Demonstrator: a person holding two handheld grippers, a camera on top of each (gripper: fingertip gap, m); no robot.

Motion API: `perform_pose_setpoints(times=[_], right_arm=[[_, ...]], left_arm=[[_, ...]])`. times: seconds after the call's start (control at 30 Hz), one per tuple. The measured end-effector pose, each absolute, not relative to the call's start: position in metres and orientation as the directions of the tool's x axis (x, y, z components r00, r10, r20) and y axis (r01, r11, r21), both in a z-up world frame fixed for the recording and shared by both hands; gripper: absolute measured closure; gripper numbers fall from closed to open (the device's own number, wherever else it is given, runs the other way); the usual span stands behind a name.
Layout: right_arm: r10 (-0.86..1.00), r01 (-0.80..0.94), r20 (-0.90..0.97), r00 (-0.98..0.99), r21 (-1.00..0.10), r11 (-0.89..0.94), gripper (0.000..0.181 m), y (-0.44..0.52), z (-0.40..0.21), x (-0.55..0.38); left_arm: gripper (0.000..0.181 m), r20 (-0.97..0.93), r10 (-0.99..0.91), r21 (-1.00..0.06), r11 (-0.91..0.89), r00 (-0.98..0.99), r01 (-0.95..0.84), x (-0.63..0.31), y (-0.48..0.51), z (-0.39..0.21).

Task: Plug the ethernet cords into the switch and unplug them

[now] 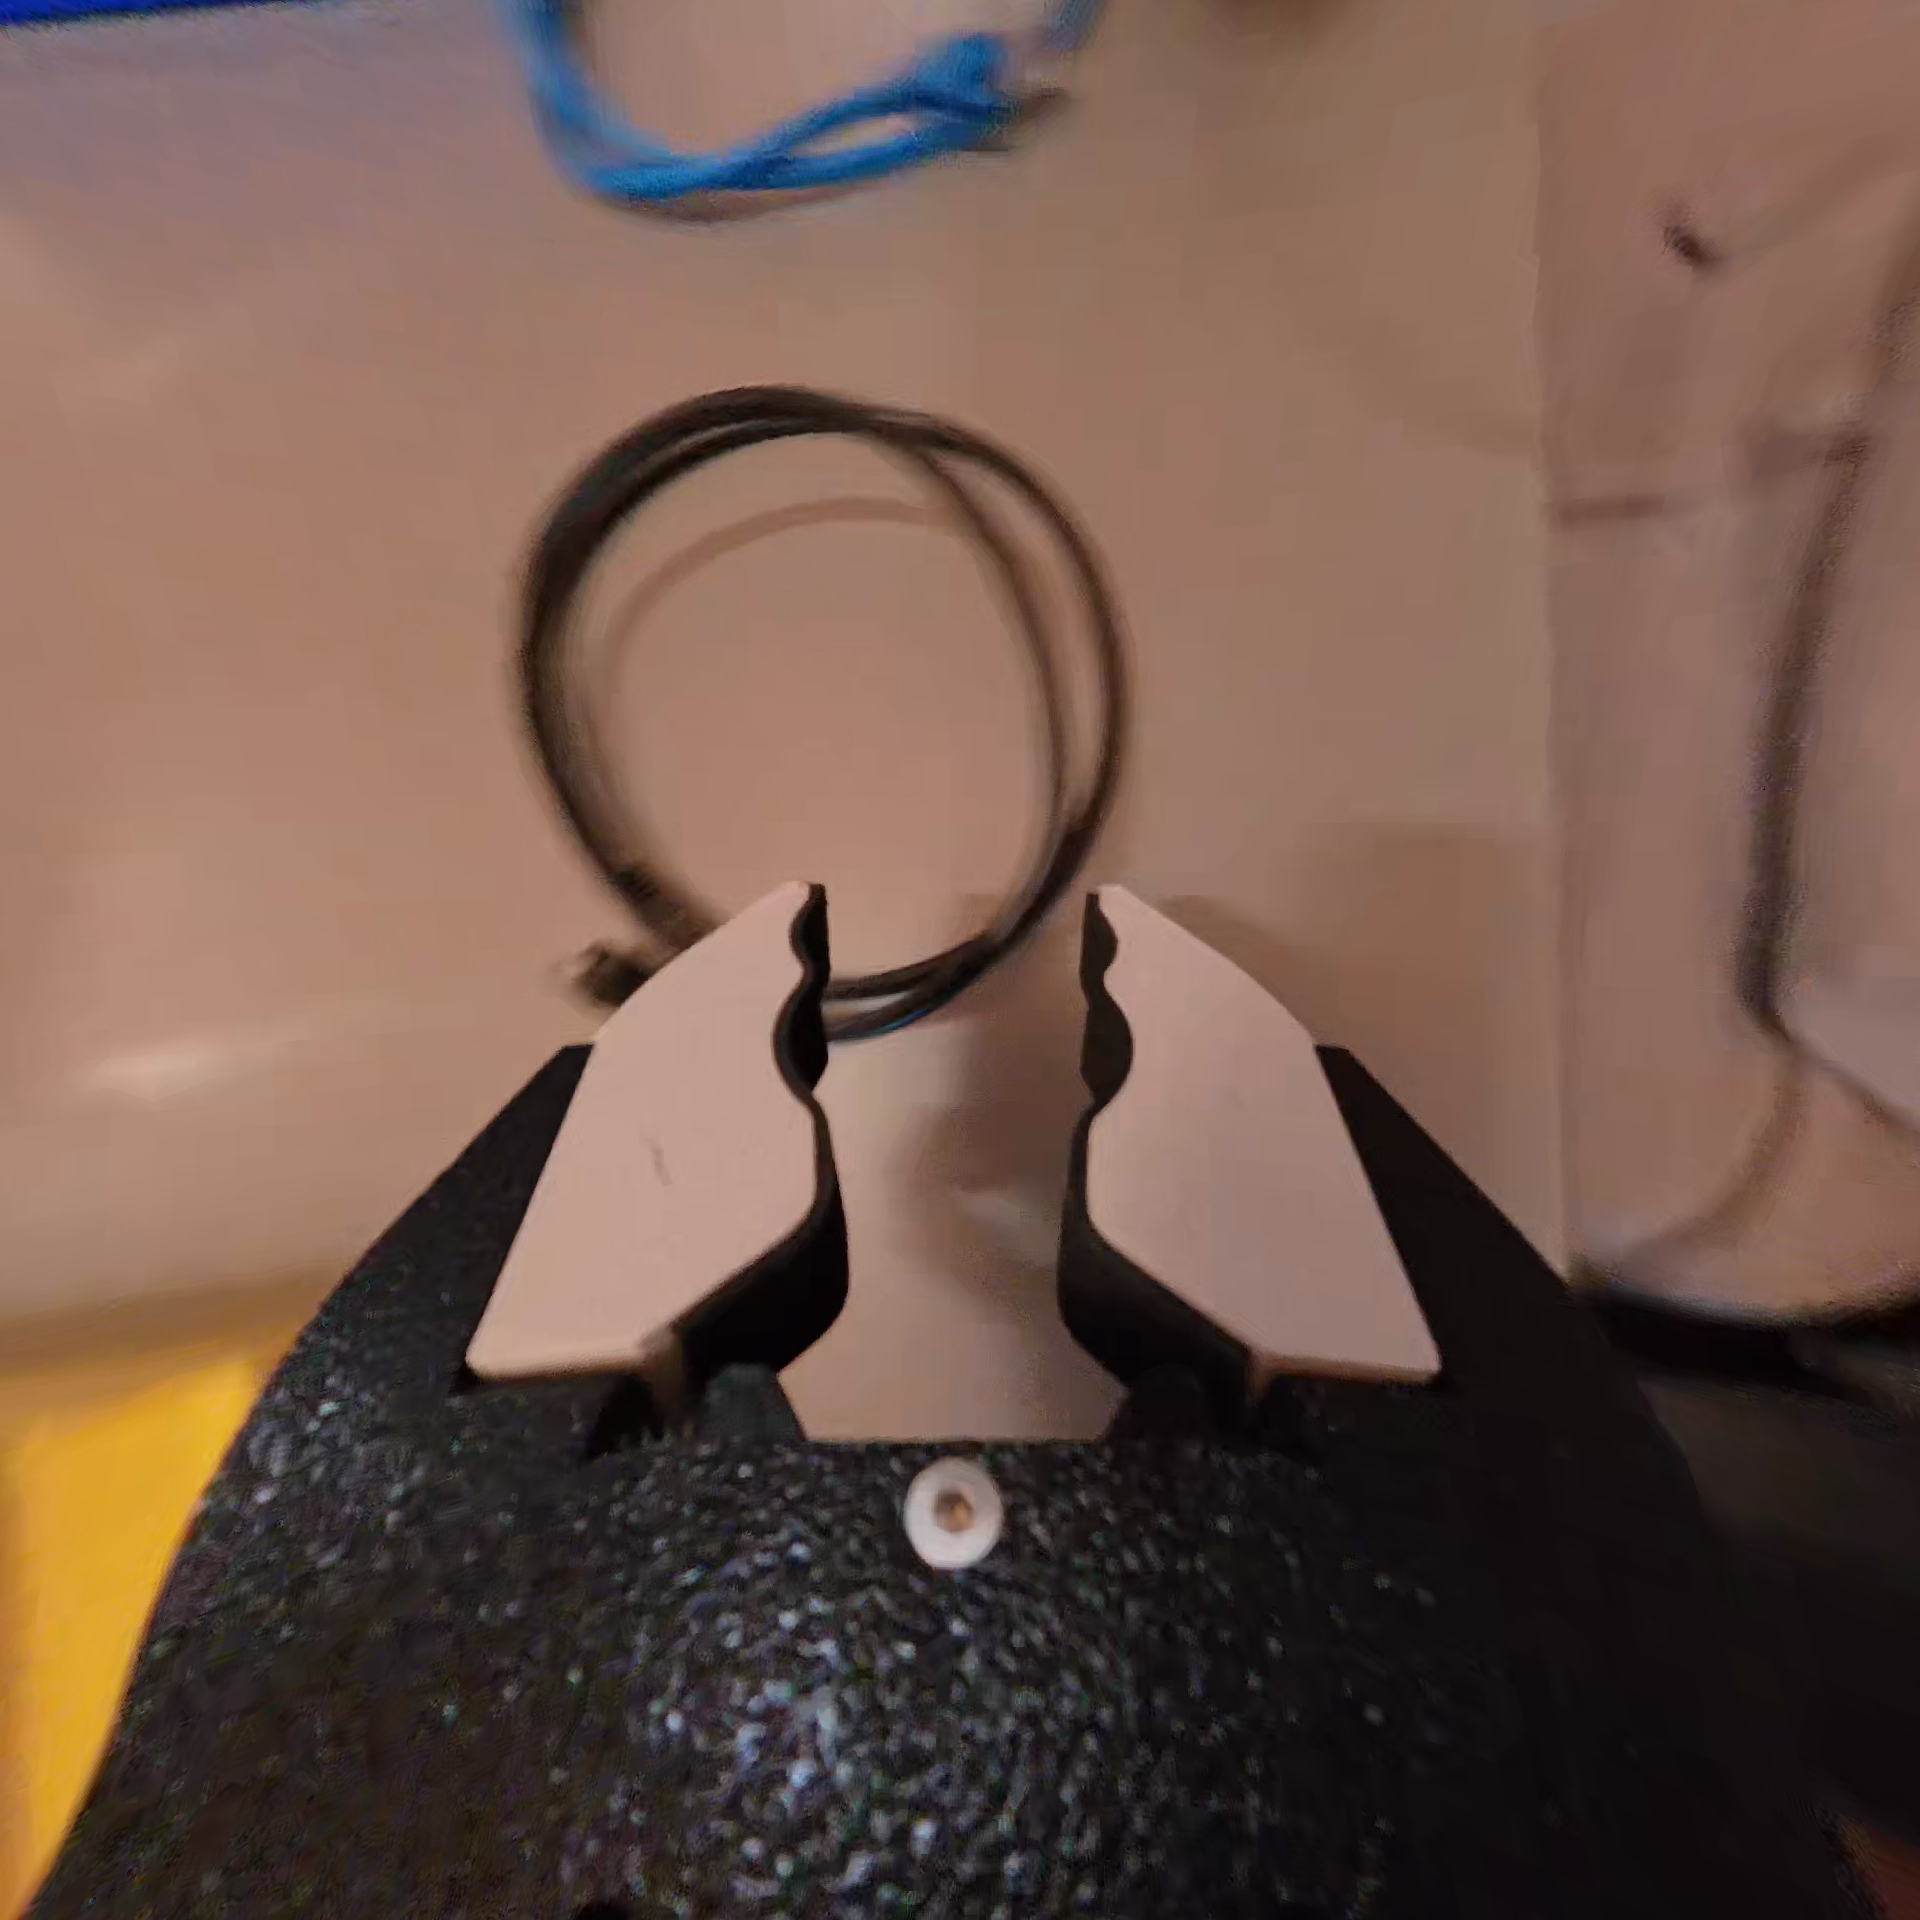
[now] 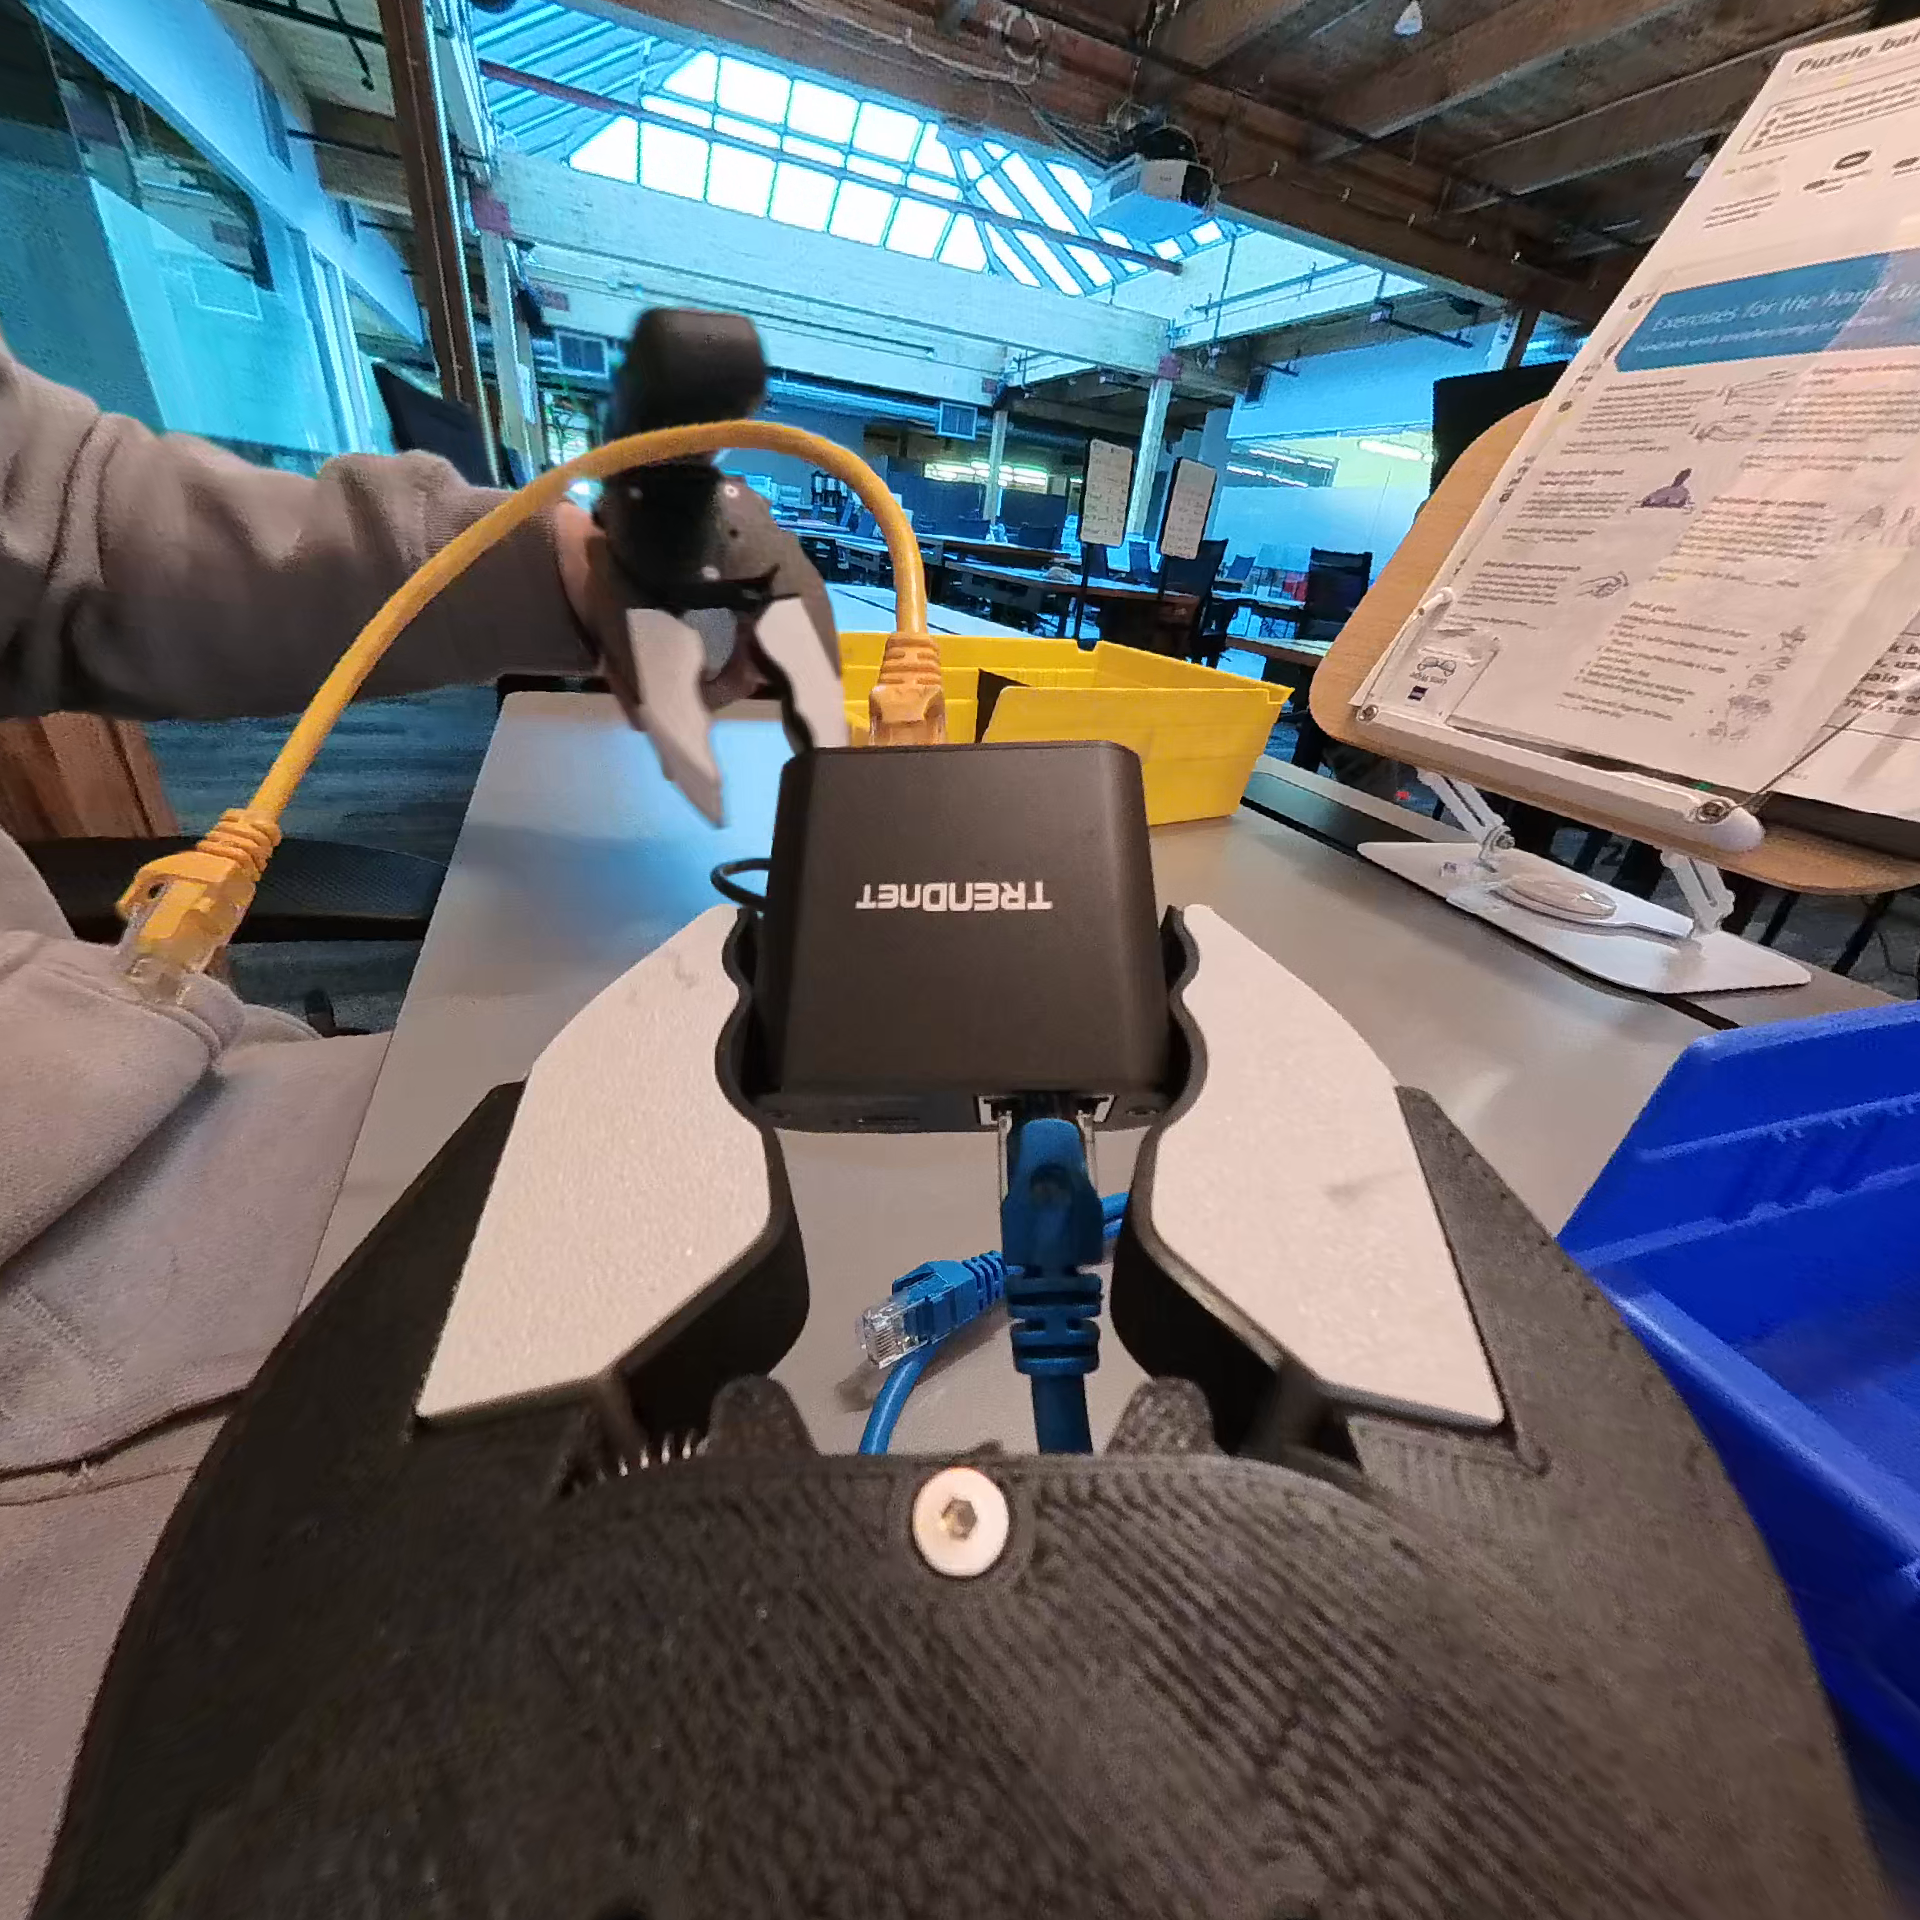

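- Switch [image 2: 961, 914]: a black box on the grey table [image 2: 582, 831], clamped at its two sides between the fingers of the right gripper [image 2: 961, 1023]; it serves as the landmark below.
- Blue cord [image 2: 1051, 1226]: one plug sits in a port on the switch's near face, between the right gripper's fingers; its other plug [image 2: 909, 1314] lies loose on the table just below and left of that face.
- Yellow cord [image 2: 582, 540]: one plug [image 2: 906, 691] stands at the switch's far edge, whether seated cannot be told; the cord arches up and left, and its free plug [image 2: 182, 914] hangs well left of the switch near a grey sleeve [image 2: 208, 582].
- Left gripper [image 2: 774, 758]: above the switch's far left corner, fingers spread apart and holding nothing; it is blurred.
- Left wrist view: the left gripper [image 1: 954, 914] stands over a coiled black cable [image 1: 821, 675] on the table; part of the blue cord [image 1: 790, 145] lies beyond.
- Surroundings: a yellow bin [image 2: 1164, 717] just behind the switch, a blue bin [image 2: 1766, 1247] near its right, a document stand [image 2: 1621, 727] farther right.
- Room: bare table shows left of the switch up to the table's left edge.
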State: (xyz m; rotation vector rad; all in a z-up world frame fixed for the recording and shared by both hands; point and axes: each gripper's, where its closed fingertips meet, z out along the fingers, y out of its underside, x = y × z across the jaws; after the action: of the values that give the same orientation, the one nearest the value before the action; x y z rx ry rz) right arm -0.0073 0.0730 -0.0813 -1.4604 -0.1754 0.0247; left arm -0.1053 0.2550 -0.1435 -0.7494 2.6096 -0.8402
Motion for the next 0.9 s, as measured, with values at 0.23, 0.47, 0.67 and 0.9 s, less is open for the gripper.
perform_pose_setpoints(times=[0.23,0.47,0.67,0.9], right_arm=[[0.117,0.085,0.1,0.988,-0.988,0.128,0.108,0.071,-0.079,-0.006],[0.126,0.11,0.121,0.985,-0.99,0.087,0.108,0.076,-0.085,-0.01],[0.131,0.139,0.147,0.98,-0.988,0.068,0.108,0.078,-0.088,-0.013],[0.131,0.13,0.139,0.982,-0.989,0.074,0.108,0.077,-0.087,-0.013]], left_arm=[[0.14,0.295,-0.922,-0.685,-0.019,-0.253,-0.729,-0.068,0.297,-0.144],[0.128,-0.124,-0.982,-0.543,0.185,-0.139,-0.819,-0.081,0.301,-0.178],[0.156,-0.051,-0.972,-0.519,0.224,-0.231,-0.825,-0.08,0.292,-0.201],[0.17,-0.144,-0.957,-0.593,0.288,-0.253,-0.752,-0.06,0.306,-0.191]])
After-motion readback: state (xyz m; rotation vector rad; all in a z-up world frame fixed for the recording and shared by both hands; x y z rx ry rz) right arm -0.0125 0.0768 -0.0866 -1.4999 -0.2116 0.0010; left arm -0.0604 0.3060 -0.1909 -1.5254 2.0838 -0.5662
